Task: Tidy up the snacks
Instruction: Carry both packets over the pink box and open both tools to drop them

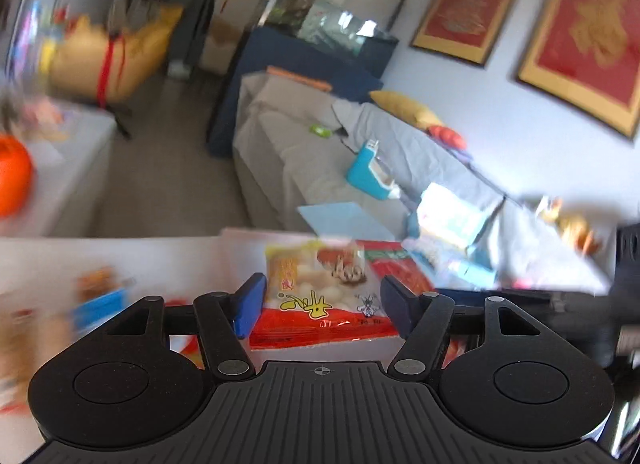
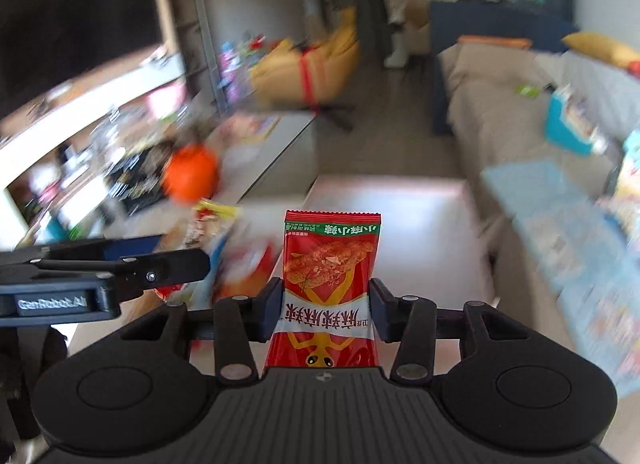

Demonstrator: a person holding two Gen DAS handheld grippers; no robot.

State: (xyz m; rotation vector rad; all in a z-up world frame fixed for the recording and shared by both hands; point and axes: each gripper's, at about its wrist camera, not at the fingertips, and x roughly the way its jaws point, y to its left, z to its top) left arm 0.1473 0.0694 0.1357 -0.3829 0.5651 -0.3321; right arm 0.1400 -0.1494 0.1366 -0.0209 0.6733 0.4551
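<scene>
My right tongs [image 2: 325,308] clamp a red packet [image 2: 330,288]. My left tongs [image 1: 322,304] stand apart around a yellow bag [image 1: 320,284], perhaps touching the tabletop [image 1: 120,256].

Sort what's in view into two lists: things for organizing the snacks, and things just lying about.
For the job:
- red foil snack packet, clamped in the right claw
- yellow-and-red snack bag, between the left claw's open fingers

Lying about:
- round orange ball
- teal box on the sofa
- yellow cushion
</scene>
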